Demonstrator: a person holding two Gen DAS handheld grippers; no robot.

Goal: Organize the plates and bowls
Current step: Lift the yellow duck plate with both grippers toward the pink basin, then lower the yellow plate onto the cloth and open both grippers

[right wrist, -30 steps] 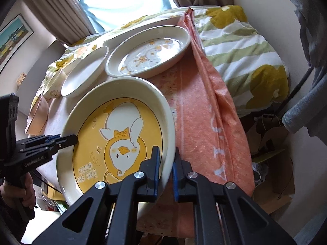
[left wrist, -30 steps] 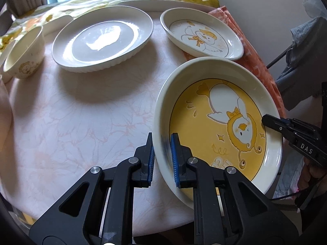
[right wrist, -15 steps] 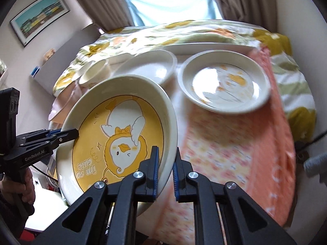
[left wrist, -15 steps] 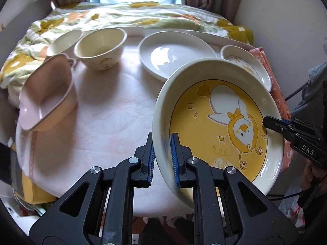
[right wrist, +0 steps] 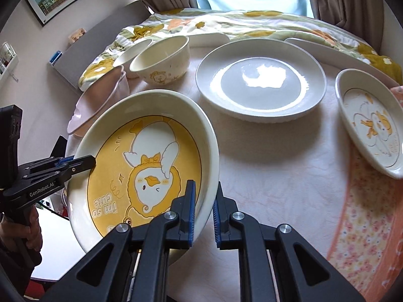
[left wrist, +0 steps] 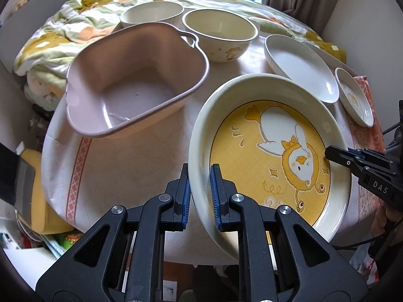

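You have the yellow duck plate [left wrist: 269, 156] pinched from both sides and lifted clear of the table [left wrist: 131, 166]. Your left gripper [left wrist: 200, 193] clamps the plate's near rim, one blue pad inside the wall and one outside. Your right gripper [right wrist: 202, 205] bites the opposite rim the same way, its jaws closed on the cream wall. In the left wrist view your right gripper reaches in from the right edge; in the right wrist view your left gripper comes in from the left.

The plate hangs tilted over the table's near side, its printed duck face up. Just beyond it, on the left in the left wrist view, sits the pink plastic tub [left wrist: 136, 88], close to the plate's rim but apart from it. Behind the tub stand two cream bowls [left wrist: 220, 34], side by side and touching or nearly so. To their right lies the plain white plate [right wrist: 260, 79], and further right the small duck dish [right wrist: 370, 123], which rests partly on the orange floral cloth [right wrist: 365, 216]. A floral quilt [right wrist: 226, 22] runs along the far side of the table.
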